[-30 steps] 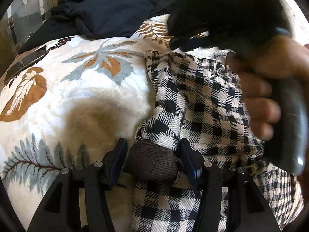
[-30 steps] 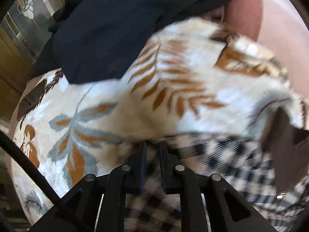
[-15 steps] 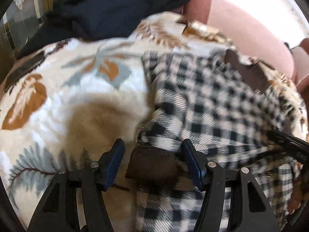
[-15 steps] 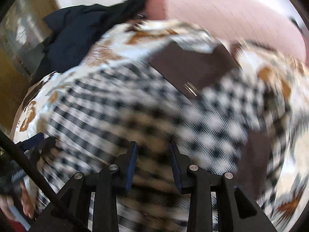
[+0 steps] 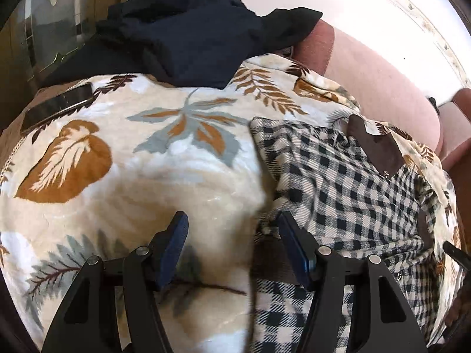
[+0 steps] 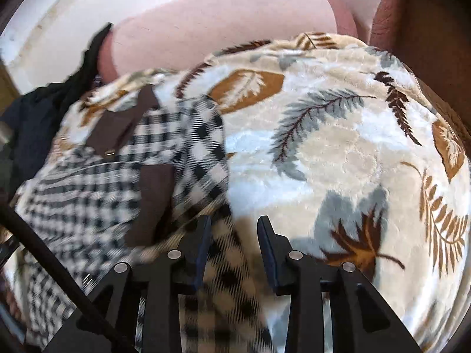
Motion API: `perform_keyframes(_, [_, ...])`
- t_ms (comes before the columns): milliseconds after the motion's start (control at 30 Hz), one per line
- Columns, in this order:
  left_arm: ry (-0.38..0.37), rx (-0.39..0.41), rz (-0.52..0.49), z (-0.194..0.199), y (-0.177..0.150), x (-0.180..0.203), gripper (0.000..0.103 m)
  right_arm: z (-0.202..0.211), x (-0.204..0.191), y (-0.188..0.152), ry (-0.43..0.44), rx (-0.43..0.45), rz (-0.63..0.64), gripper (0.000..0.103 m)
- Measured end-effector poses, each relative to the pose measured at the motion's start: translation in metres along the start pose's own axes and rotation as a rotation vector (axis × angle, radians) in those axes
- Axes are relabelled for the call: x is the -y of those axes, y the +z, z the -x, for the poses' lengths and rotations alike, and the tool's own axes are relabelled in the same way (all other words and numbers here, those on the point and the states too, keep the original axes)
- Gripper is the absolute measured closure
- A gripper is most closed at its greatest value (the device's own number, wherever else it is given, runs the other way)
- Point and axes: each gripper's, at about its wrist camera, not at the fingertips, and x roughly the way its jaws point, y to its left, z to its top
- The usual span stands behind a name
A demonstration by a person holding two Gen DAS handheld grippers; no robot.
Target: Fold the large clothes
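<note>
Since the earlier frame, left gripper has released the brown cuff; jaws have just been opening and stand wide over the leaf-print blanket. Right gripper jaws, just opened, stand narrow and loose around the checked shirt edge. Shirt lies spread on the blanket

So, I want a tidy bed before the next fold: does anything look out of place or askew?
Yes. A phone lies on the leaf-print blanket near its far left edge, and a dark garment is heaped unfolded at the back. The checked shirt lies rumpled, its near part bunched.
</note>
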Motion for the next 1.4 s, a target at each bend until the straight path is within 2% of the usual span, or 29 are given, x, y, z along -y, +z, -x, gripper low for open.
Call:
perform_keyframes(133, [-0.012, -0.068, -0.033, -0.011, -0.014, 0.007, 0.040, 0.015, -0.014, -0.008, 0.028, 0.044, 0.046, 0.066])
perform_keyframes(267, [0.013, -0.087, -0.082, -0.006, -0.037, 0.015, 0.040, -0.006, -0.021, -0.023, 0.076, -0.016, 0.024, 0.066])
perform_keyframes(367, [-0.019, -0.106, -0.073, 0.007, -0.055, 0.008, 0.040, -0.028, -0.003, -0.039, 0.045, -0.102, -0.049, 0.066])
perform_keyframes(400, [-0.032, -0.106, -0.065, 0.013, -0.062, 0.004, 0.040, -0.023, 0.006, -0.045, 0.040, -0.082, -0.068, 0.066])
perform_keyframes(467, [-0.058, -0.109, -0.046, 0.025, -0.072, -0.003, 0.040, -0.013, 0.021, -0.055, -0.017, -0.100, -0.084, 0.059])
perform_keyframes(567, [-0.117, -0.100, 0.008, 0.043, -0.083, -0.016, 0.040, 0.008, 0.040, -0.068, -0.054, -0.097, -0.093, 0.058])
perform_keyframes(667, [-0.152, -0.080, 0.055, 0.054, -0.091, -0.029, 0.040, 0.034, 0.065, -0.084, -0.051, -0.057, -0.117, 0.052])
perform_keyframes(767, [-0.192, -0.101, 0.080, 0.054, -0.097, -0.033, 0.040, 0.044, 0.089, -0.102, 0.052, -0.062, -0.194, 0.052])
perform_keyframes(867, [-0.228, -0.123, 0.053, 0.057, -0.108, -0.025, 0.040, 0.046, 0.099, -0.114, 0.179, -0.083, -0.262, 0.051])
perform_keyframes(967, [-0.270, -0.139, 0.033, 0.063, -0.124, -0.016, 0.040, 0.044, 0.090, -0.129, 0.360, -0.136, -0.304, 0.051])
perform_keyframes(1000, [-0.280, -0.140, 0.025, 0.066, -0.131, -0.013, 0.040, 0.044, 0.086, -0.135, 0.396, -0.149, -0.306, 0.051])
perform_keyframes(1133, [-0.313, -0.145, -0.003, 0.078, -0.157, -0.005, 0.041, 0.051, 0.073, -0.160, 0.479, -0.173, -0.320, 0.051])
perform_keyframes(1267, [-0.356, -0.146, 0.005, 0.090, -0.181, -0.008, 0.041, 0.050, 0.077, -0.192, 0.613, -0.219, -0.457, 0.051])
perform_keyframes(1400, [-0.390, -0.167, 0.033, 0.095, -0.198, -0.015, 0.041, 0.054, 0.087, -0.216, 0.687, -0.247, -0.546, 0.051])
